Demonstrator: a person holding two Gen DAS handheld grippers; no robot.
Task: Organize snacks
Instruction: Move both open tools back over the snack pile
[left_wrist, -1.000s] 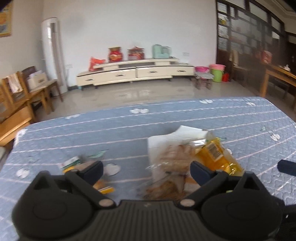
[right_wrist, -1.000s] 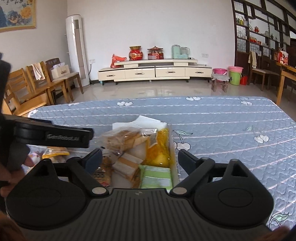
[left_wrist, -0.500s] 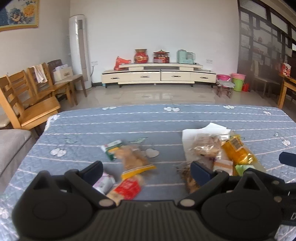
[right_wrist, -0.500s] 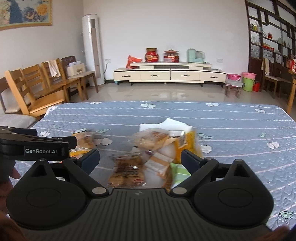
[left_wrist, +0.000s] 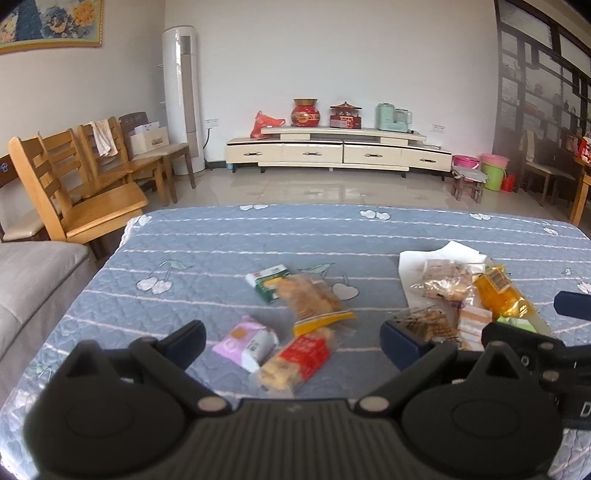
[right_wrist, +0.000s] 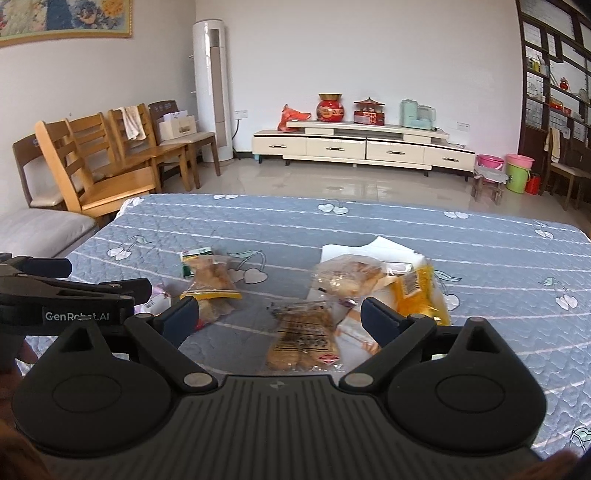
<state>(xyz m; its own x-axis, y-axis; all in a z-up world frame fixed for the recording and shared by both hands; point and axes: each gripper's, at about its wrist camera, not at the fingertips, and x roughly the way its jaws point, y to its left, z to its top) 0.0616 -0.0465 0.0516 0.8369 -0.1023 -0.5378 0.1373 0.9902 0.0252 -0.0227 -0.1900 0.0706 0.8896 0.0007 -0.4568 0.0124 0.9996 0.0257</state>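
Glossy clear-plastic snack packets (left_wrist: 312, 301) lie on a matt quilted cloth cover (left_wrist: 221, 236), beside smooth wooden chairs (left_wrist: 74, 192).

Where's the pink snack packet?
In the left wrist view, the pink packet lies on the blue quilt, left of the red packet, just ahead of the open left gripper.

Soft, even daylight fills both views, and the tiled floor (left_wrist: 325, 188) in front of the TV cabinet (left_wrist: 338, 155) shows a pale glare patch. Fisheye distortion bends the far edge of the quilted table cover (right_wrist: 369, 229) into a curve and bows the dark shelving (left_wrist: 546, 92) to the right of the cabinet. In the left wrist view the snack packets (left_wrist: 314, 302) look slightly smeared by motion blur, while the cabinet behind them stays sharp.
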